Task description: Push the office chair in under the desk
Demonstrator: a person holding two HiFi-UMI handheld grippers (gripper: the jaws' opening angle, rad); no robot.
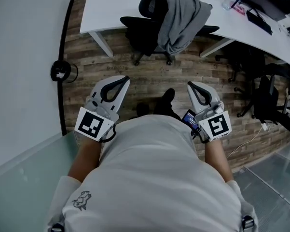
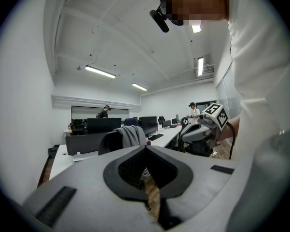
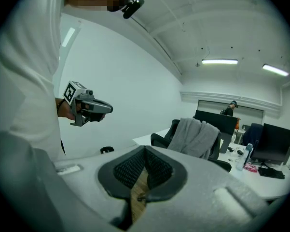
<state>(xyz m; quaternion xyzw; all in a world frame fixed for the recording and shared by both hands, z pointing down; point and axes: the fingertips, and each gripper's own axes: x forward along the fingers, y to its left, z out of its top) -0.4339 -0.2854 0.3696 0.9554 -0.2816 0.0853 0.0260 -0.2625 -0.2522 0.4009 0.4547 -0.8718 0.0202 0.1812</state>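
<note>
Both claws are closed tight with nothing between the jaws. The left gripper [image 1: 124,79] sits lower left of centre and the right gripper [image 1: 191,85] lower right of centre, well apart over the wood floor [image 1: 149,76]. Farther off, in the upper middle of the frame, the office chair [image 1: 141,32] stands against the white desk [image 1: 111,4], with a grey garment [image 1: 183,18] draped over its back.
</note>
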